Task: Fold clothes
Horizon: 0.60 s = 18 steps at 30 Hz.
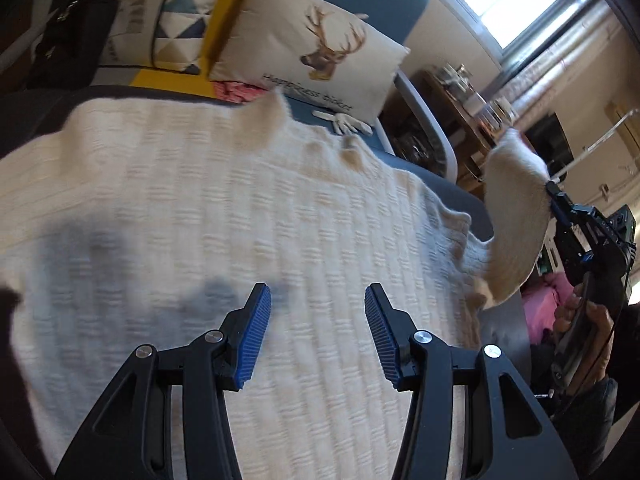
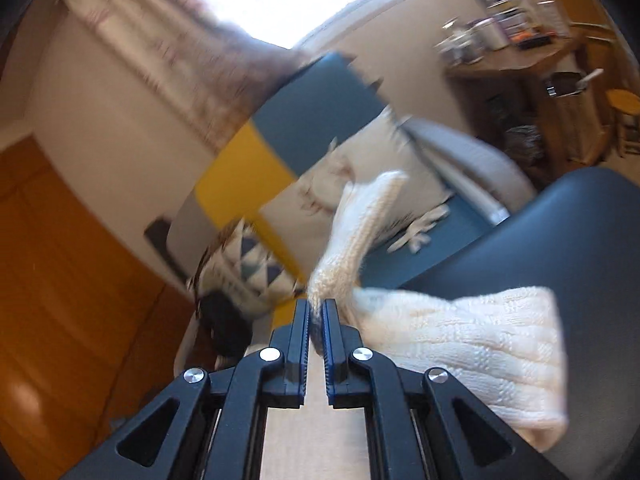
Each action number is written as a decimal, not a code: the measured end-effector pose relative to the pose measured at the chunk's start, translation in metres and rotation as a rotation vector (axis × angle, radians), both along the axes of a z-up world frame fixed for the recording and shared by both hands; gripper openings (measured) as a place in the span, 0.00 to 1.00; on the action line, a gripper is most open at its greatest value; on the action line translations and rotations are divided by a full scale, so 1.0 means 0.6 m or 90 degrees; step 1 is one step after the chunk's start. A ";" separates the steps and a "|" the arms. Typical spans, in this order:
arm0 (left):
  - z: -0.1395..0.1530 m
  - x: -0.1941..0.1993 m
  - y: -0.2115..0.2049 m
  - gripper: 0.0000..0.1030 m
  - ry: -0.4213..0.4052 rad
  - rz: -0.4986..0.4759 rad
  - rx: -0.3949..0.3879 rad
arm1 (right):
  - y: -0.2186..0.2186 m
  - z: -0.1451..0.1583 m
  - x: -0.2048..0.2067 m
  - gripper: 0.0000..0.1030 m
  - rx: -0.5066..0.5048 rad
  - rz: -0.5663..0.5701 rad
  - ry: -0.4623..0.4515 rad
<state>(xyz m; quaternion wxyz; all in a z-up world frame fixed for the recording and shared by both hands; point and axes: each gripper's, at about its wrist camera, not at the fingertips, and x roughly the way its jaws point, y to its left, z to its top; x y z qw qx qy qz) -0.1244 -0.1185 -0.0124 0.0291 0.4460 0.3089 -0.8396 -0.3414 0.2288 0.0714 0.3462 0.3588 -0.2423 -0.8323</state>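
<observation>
A cream knit sweater [image 1: 240, 200] lies spread on a dark grey surface [image 1: 464, 196]. My left gripper [image 1: 317, 292] hovers over its middle, open, with nothing between the blue pads. At the right edge my right gripper [image 1: 554, 196] holds one sleeve [image 1: 516, 200] lifted off the surface, with a person's hand [image 1: 584, 320] on its handle. In the right wrist view the right gripper [image 2: 316, 304] is shut on the knit sleeve [image 2: 360, 232], which stands up past the fingertips. More of the sweater [image 2: 480, 344] lies on the dark surface [image 2: 540, 240] to the right.
Behind the sweater stand a deer-print pillow [image 1: 312, 48], a triangle-patterned pillow [image 1: 176, 12] and a black bag [image 1: 76, 32]. A pink cloth [image 1: 236, 90] and a white glove-shaped item [image 1: 344, 120] lie by the pillows. A cluttered wooden shelf [image 1: 460, 92] stands at the right.
</observation>
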 end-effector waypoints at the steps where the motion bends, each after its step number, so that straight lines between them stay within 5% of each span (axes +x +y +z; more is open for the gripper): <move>1: -0.004 0.010 -0.013 0.51 -0.002 0.007 0.009 | -0.033 -0.012 0.010 0.05 0.013 0.021 -0.006; 10: -0.037 0.055 -0.081 0.51 -0.010 0.063 0.098 | -0.239 -0.130 0.104 0.05 0.143 0.161 -0.059; 14: -0.039 0.042 -0.094 0.51 0.001 0.061 0.167 | -0.230 -0.146 0.140 0.05 0.140 0.173 -0.082; 18: -0.036 -0.010 -0.075 0.51 0.016 0.016 0.275 | -0.187 -0.152 0.184 0.17 0.086 0.189 -0.109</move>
